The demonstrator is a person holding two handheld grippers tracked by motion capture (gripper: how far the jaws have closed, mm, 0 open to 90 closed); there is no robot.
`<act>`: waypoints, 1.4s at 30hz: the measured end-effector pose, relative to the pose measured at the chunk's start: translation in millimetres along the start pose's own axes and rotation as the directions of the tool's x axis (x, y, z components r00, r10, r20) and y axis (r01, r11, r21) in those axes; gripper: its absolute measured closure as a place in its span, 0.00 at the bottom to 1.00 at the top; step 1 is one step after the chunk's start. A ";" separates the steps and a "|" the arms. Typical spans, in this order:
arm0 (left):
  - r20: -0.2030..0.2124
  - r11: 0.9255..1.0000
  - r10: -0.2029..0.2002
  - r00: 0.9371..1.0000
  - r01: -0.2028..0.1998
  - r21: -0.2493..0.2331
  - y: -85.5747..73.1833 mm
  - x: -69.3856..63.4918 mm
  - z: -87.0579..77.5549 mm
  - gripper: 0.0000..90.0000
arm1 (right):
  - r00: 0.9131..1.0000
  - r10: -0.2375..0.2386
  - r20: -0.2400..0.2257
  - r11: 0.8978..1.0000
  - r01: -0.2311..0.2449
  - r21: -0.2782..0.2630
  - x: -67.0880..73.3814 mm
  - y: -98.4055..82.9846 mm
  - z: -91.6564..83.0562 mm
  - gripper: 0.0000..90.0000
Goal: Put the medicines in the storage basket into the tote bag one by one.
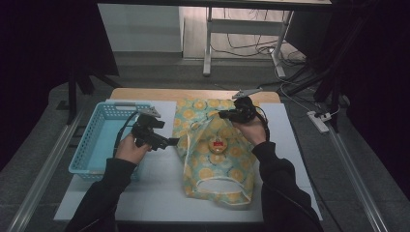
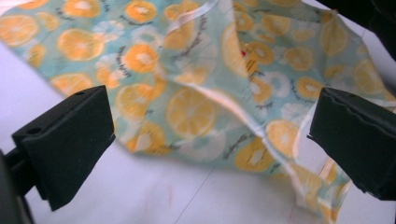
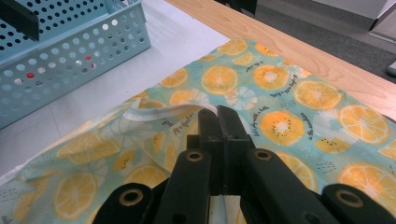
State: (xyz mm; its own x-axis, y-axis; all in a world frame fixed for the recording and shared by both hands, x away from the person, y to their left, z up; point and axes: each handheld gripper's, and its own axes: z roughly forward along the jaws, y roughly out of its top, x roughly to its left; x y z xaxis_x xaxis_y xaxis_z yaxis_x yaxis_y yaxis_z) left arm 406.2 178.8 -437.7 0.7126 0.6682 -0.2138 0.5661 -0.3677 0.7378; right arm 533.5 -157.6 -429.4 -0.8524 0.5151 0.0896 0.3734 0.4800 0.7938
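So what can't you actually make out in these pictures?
- Round item inside the bag: too small in the high view; in the left gripper view fabric folds hide it.
- Basket contents: near wall hides them in the high view; cut off by the edge in the right gripper view.
- Print on the bag: too small, blurred.

Hidden, cropped and unreadable parts

In the right gripper view, the right hand-held gripper (image 3: 218,113) hides the strip of the fruit-print bag (image 3: 280,126) caught between its closed jaws, and the blue basket (image 3: 70,51) beyond its tips is cut off by the top and left edges. In the left gripper view, the bag's far side runs off the top edge ahead of the left hand-held gripper (image 2: 210,135). The small round red-and-yellow thing (image 1: 217,145) seen through the bag in the high view is too small to identify.
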 end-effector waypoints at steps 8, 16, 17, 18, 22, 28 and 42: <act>-0.091 0.999 -0.047 0.995 0.048 0.009 -19.7 15.7 -27.8 0.00 | 1.000 0.000 0.004 1.000 0.000 0.003 -0.8 -2.3 -0.3 1.00; -0.175 0.993 -0.108 0.979 0.113 0.021 -42.9 32.7 -47.5 0.01 | 1.000 -0.001 0.006 1.000 0.001 0.003 -0.6 -2.4 -0.4 1.00; -0.175 0.992 -0.116 0.978 0.121 0.021 -45.4 34.9 -49.6 0.01 | 1.000 -0.001 0.006 1.000 0.001 0.004 -0.5 -2.3 -0.3 1.00; -0.180 0.992 -0.119 0.977 0.125 0.023 -47.7 36.6 -51.2 0.01 | 1.000 0.000 0.006 1.000 0.000 0.005 -0.5 -2.4 -0.2 1.00; -0.209 0.990 -0.123 0.970 0.135 0.043 -56.4 43.5 -54.7 0.00 | 1.000 -0.002 0.006 1.000 0.002 0.007 -0.1 -2.9 0.6 1.00; -0.245 0.984 -0.141 0.959 0.163 0.072 -68.8 53.7 -55.8 0.00 | 1.000 -0.003 0.007 1.000 0.003 0.008 0.2 -3.5 1.0 1.00; -0.293 0.959 -0.158 0.943 0.217 0.181 -82.4 73.1 -40.9 0.00 | 1.000 -0.003 0.008 1.000 0.003 0.013 -0.5 -6.3 2.8 1.00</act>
State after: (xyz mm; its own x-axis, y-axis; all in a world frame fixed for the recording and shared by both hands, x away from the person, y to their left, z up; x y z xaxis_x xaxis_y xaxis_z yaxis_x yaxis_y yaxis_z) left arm 394.7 284.4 -488.0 0.4613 0.8776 -0.1305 0.7727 -0.3252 0.5451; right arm 532.6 -158.9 -436.1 -0.8505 0.5195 0.0819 0.3756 0.4910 0.7860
